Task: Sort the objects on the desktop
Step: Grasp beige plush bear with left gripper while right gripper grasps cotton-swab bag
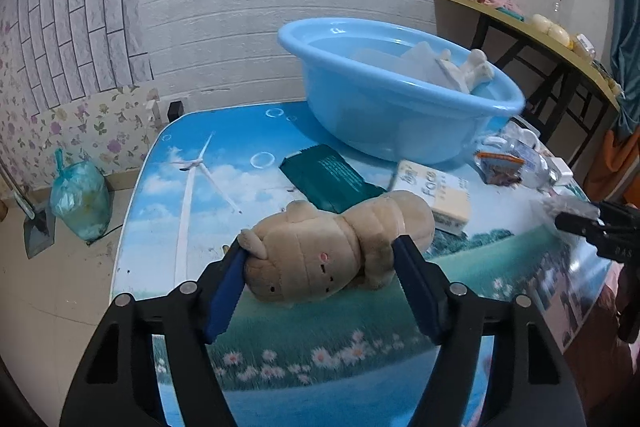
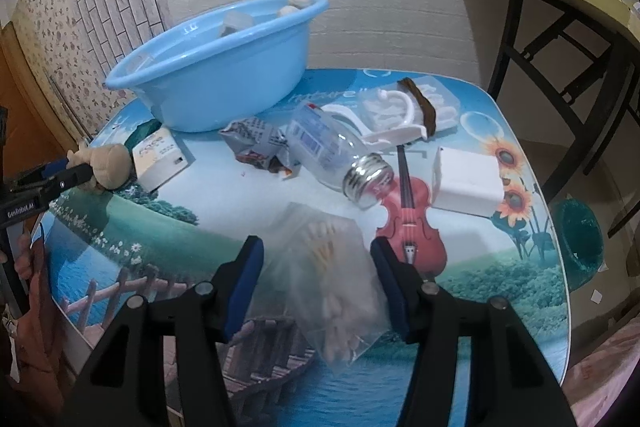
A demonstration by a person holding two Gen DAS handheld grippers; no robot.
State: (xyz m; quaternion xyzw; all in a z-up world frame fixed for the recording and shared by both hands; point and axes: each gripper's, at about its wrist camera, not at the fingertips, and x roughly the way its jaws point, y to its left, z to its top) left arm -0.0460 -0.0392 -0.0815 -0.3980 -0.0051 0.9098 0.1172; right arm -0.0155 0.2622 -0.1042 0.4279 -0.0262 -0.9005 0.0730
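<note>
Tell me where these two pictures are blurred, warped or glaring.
Left wrist view: fisheye bends the wall lines; the blue basin's right rim smears; the plush toy is sharp. Right wrist view: the clear bag between the tool's pads is hazy; the glass bottle glints at its metal neck.

My left wrist camera looks forward and down along its fingers from the near edge of the table (image 1: 168,187), close in, with the blue basin (image 1: 400,107) ahead and right of centre. My right wrist camera looks down the same way from further right, so the basin (image 2: 216,67) sits ahead and left. Both views share the basin, the table and the plush toy (image 1: 332,251) (image 2: 112,167) near the basin.
</note>
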